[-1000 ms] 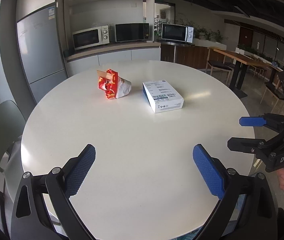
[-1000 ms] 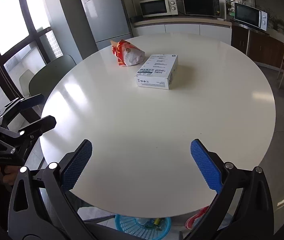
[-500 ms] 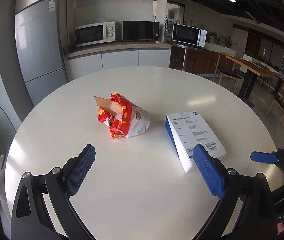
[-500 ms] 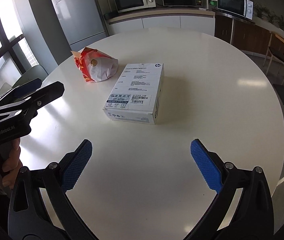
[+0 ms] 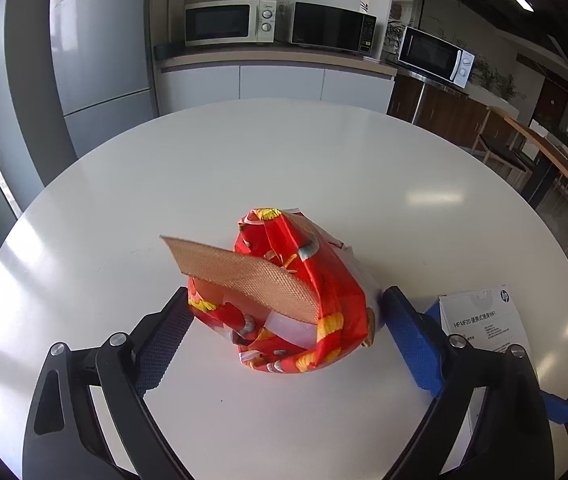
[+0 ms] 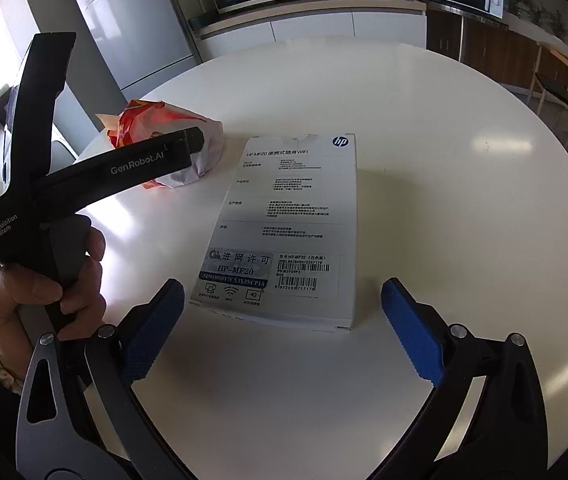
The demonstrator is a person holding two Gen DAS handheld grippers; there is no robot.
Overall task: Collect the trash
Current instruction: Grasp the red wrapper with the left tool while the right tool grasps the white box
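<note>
blue-padded left gripper (image 5: 284, 336) straddles the crumpled red wrapper (image 5: 284, 300), its jaws wide and just now narrowing, pads not visibly pressing. right gripper (image 6: 281, 332) gapes empty just short of the white box (image 6: 284, 224) beside that wrapper. soft foil may crush and squirt out if pinched off-centre

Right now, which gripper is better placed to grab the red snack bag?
Left. The left gripper already straddles the red snack bag, jaws closing. The right gripper faces the white box.
</note>
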